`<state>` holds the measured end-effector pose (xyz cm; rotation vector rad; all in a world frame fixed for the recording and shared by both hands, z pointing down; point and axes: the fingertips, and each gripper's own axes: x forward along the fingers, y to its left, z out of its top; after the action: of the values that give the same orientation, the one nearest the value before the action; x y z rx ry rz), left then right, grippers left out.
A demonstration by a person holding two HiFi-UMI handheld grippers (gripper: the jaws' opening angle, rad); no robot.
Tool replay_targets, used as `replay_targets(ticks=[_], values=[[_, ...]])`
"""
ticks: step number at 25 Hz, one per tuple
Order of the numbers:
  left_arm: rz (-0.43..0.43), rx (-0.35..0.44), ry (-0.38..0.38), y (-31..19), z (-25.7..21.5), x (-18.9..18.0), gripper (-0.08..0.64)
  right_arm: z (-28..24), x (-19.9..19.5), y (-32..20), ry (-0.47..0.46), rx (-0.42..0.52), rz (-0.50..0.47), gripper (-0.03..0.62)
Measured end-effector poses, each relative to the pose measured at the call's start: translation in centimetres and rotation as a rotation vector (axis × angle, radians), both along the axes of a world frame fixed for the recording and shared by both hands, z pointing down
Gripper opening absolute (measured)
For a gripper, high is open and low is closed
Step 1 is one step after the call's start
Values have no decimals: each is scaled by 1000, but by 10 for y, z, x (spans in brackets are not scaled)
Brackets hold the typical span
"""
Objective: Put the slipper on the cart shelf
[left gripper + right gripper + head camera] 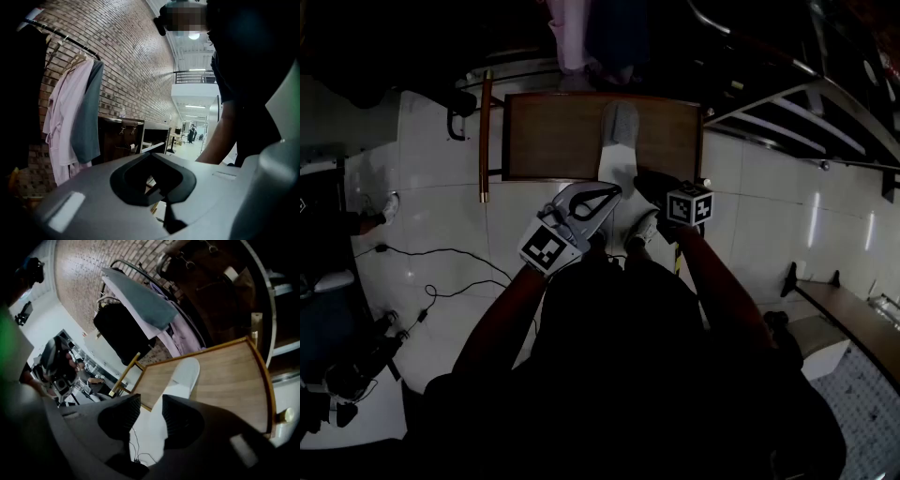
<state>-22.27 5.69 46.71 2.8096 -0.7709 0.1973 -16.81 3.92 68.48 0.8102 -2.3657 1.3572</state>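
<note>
At upper centre of the head view, slipper (619, 131) lies toe-first on cart shelf (548, 136), heel overhanging. Right gripper (150, 404) part-spread around heel, apparently unpinched; left gripper (152, 159) pressed together, empty. Recommend pushing heel fully aboard.
</note>
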Motion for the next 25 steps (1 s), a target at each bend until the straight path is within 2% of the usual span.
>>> replay_targets(ticks=[4, 10, 15, 25], values=[[3, -16, 6, -5, 10, -4, 3, 49, -1, -7, 41, -116, 11, 180], [9, -35, 16, -8, 18, -8, 3, 85, -7, -8, 97, -204, 6, 231], [-4, -52, 31, -11, 23, -13, 3, 106, -3, -15, 121, -254, 45, 238], [-34, -108, 21, -11, 39, -26, 3, 130, -27, -10, 85, -379, -15, 238]])
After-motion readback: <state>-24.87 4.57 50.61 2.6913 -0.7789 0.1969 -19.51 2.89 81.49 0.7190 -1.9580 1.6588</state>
